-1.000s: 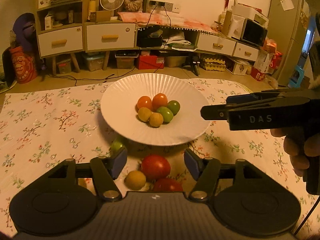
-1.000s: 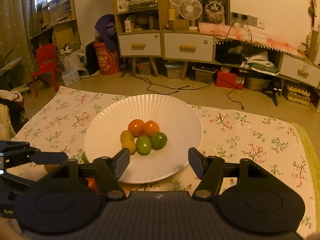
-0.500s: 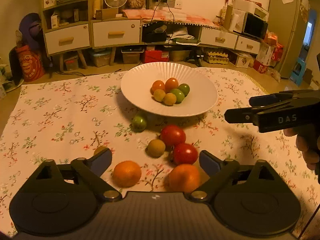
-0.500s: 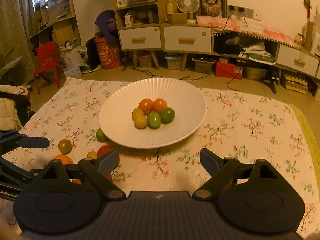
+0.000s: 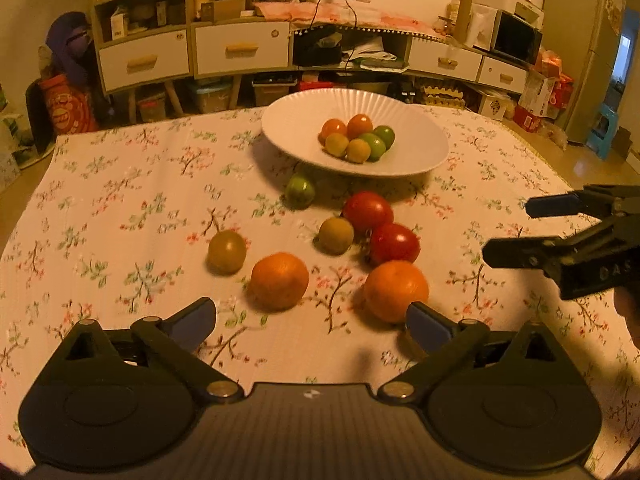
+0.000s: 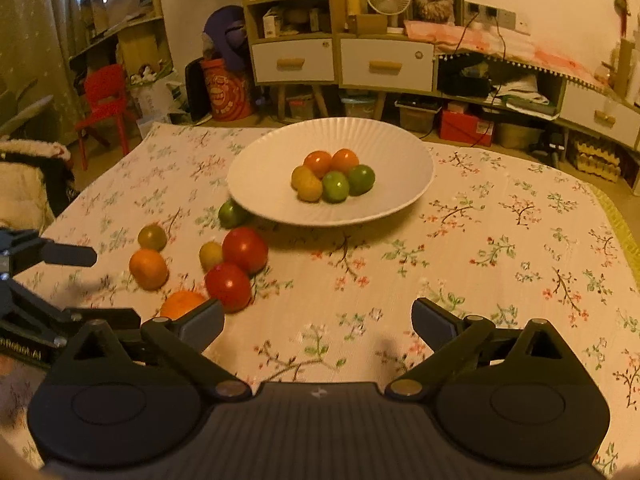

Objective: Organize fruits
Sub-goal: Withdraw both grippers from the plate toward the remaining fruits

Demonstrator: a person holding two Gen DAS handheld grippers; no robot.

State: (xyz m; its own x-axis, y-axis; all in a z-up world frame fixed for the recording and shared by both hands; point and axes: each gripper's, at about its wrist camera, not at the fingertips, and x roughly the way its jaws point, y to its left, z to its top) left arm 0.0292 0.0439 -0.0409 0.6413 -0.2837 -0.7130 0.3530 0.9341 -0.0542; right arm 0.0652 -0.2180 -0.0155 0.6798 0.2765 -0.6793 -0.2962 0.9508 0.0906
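Observation:
A white plate [image 5: 288,128] [image 6: 256,176] holds several small orange, yellow and green fruits [image 5: 357,138] [image 6: 332,176]. On the floral cloth in front of it lie two oranges [image 5: 279,280] [image 5: 395,290], two red tomatoes [image 5: 367,211] [image 5: 394,243], a green fruit [image 5: 300,191] and two yellow-green fruits [image 5: 336,235] [image 5: 227,251]. My left gripper [image 5: 312,320] is open and empty, just short of the oranges. My right gripper [image 6: 318,320] is open and empty, right of the loose fruit; it also shows in the left wrist view [image 5: 516,232].
The floral cloth [image 6: 500,240] covers the table. Past its far edge stand drawer cabinets [image 5: 240,48], storage boxes and a red chair [image 6: 104,100]. The left gripper shows at the left edge of the right wrist view [image 6: 52,280].
Both grippers have drawn back from the plate and opened wider. More of the loose fruit on the cloth has come into view. The fruit has not moved.

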